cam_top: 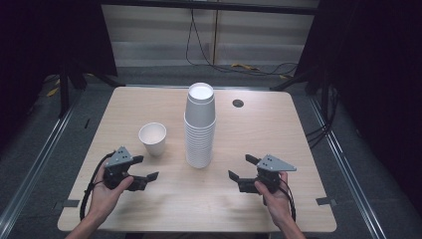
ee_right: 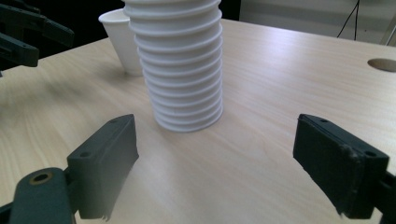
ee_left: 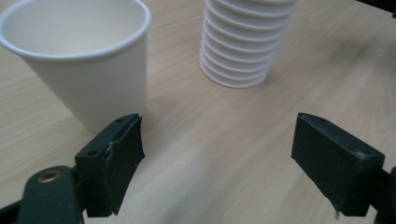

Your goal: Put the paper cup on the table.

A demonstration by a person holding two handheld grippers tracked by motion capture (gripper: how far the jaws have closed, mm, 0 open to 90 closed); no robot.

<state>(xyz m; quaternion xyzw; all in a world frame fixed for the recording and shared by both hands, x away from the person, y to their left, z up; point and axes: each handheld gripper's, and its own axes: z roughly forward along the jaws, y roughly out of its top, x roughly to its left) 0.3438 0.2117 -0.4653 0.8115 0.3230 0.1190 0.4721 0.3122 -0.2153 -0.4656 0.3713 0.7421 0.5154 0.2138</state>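
Cup stack (cam_top: 200,127): tall column of nested white paper cups, upright at the middle of the desk (cam_top: 278,129), between the two grippers and a little farther from the person.
Single cup (cam_top: 153,139): stands upright, mouth up, just left of the stack and apart from it; in the left gripper view it sits close beyond the left-hand finger (ee_left: 116,158), not touching it.
Left gripper (cam_top: 145,170): held low over the desk near the single cup, fingers released and spread wide, nothing between them.
Right gripper (cam_top: 244,167): held low to the right of the stack, fingers likewise spread and empty; its view looks straight at the stack's base.
Step in hand: judged as the approach, both grippers poised before any grasp, with one cup seemingly set out already.
Next move: likely calls for one gripper to steady the stack low down while the other closes on the top cup's rim and lifts it straight up.
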